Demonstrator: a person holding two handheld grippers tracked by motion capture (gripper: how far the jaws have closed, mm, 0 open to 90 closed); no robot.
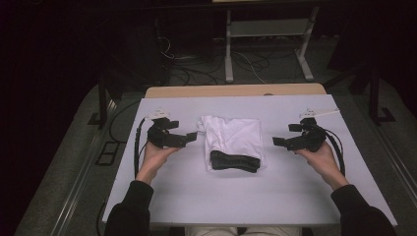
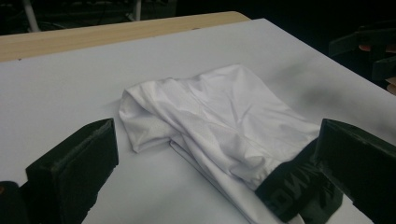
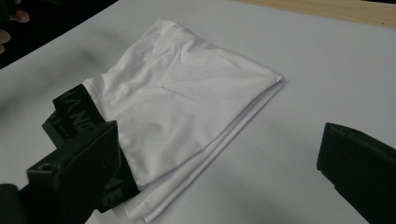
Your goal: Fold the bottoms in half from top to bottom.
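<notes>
A folded white garment (image 1: 231,140) with a black lettered waistband (image 1: 234,161) lies in the middle of the white table cover (image 1: 196,191); the waistband is at its near end. The same garment (image 2: 219,121) (image 3: 187,98) lies ahead of each gripper's jaws, waistband (image 2: 292,189) (image 3: 77,114) near the jaw tips. My left gripper (image 1: 188,138) hovers just left of the garment, open and empty, held by a hand. My right gripper (image 1: 279,142) hovers a little to the garment's right, open and empty too. Both point inward at the cloth.
A bare strip of wooden tabletop (image 1: 236,90) shows beyond the white cover. Behind the table stand a metal frame (image 1: 268,44) and loose cables (image 1: 196,69) on the dark floor. A cable trails from each gripper along the forearms.
</notes>
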